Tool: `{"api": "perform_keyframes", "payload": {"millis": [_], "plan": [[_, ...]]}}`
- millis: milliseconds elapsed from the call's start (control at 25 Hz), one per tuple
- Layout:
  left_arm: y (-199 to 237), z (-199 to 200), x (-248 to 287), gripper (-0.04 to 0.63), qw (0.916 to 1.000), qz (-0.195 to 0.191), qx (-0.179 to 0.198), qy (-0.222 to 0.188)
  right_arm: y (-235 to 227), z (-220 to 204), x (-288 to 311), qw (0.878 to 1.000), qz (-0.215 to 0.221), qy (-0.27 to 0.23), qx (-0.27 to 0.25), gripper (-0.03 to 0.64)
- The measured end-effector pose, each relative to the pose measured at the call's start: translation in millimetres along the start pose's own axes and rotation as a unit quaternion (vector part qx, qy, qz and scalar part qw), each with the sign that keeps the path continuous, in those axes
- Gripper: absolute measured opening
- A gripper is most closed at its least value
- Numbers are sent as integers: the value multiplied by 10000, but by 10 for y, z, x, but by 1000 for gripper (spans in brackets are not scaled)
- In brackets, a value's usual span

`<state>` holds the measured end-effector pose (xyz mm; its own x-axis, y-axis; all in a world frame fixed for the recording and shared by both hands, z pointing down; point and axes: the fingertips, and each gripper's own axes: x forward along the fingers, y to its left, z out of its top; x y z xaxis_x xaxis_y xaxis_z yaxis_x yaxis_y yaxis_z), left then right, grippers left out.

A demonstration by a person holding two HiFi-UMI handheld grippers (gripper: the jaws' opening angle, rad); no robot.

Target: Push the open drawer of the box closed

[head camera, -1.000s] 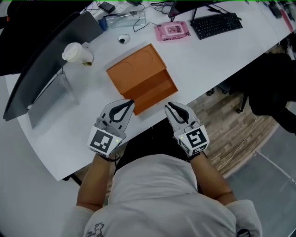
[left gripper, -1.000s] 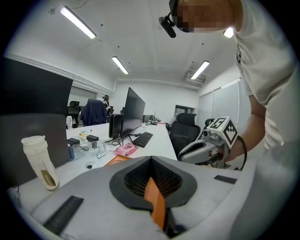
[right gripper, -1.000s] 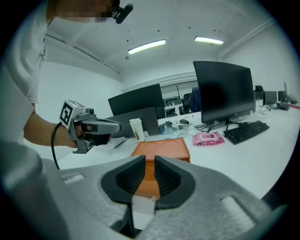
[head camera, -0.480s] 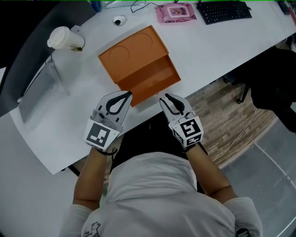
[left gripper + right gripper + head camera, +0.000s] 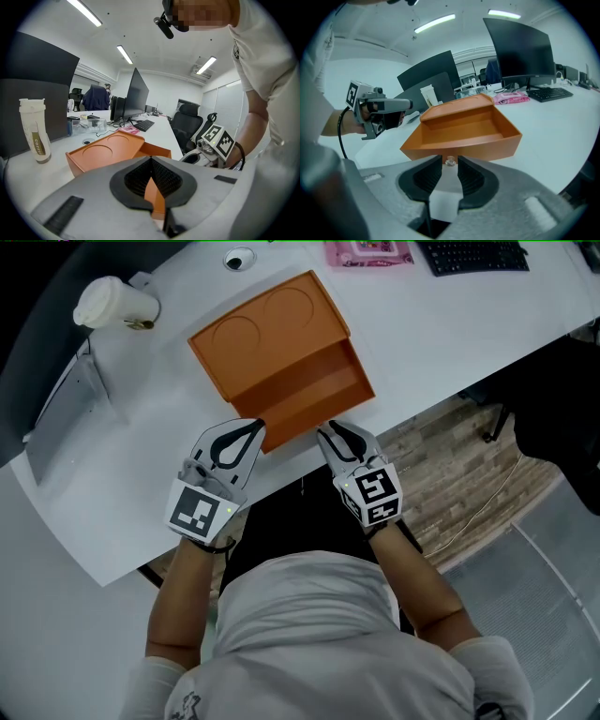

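Standing on the white desk [image 5: 141,484], the orange box [image 5: 267,329] has its drawer [image 5: 314,395] pulled out toward the person, and the drawer front is near the desk's front edge. In the head view the left gripper [image 5: 255,427] points at the left front corner of the drawer. Its two tips meet and leave only an oval gap behind them. From this view I cannot tell if it touches the corner. The right gripper [image 5: 328,430] is at the middle of the drawer front, with its tips a little apart. A paper coffee cup [image 5: 105,304] stands far left, well apart from the box.

In the left gripper view the jaws are pressed together at the tips and pinch nothing. Through the oval gap behind the tips a strip of the orange drawer is visible. The box top with two round recesses lies beyond, and the cup is at the left.

In the right gripper view the jaws stand apart with a narrow gap, and they have just been opening. A small clear knob [image 5: 450,161] on the drawer front sits right between the tips, but the pads do not press on it. The empty open drawer fills the middle of this view. Behind it are a pink pack [image 5: 511,97], a black keyboard [image 5: 548,93] and a monitor [image 5: 520,51].
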<state>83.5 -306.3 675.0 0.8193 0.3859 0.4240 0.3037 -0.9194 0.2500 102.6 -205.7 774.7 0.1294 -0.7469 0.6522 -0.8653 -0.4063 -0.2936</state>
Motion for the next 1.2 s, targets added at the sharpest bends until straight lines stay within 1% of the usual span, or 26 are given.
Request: {"api": "perform_keyframes", "payload": {"millis": [360,560,840,1200], "plan": [[31,-110,64,0,10000,26,-87,29,-45,-132,158,9998,46,215,40,104],[45,-165,43,-1,9998,76,-167,42,-15,-155,204,9995,112,291,-6,78],[76,-164,11,0,9997,133,-214,24,-13,-150,204,9993,110,356,-82,75],[126,-58,-63,0,9995,224,-234,-45,3,-63,197,9991,135,382,-130,75]]}}
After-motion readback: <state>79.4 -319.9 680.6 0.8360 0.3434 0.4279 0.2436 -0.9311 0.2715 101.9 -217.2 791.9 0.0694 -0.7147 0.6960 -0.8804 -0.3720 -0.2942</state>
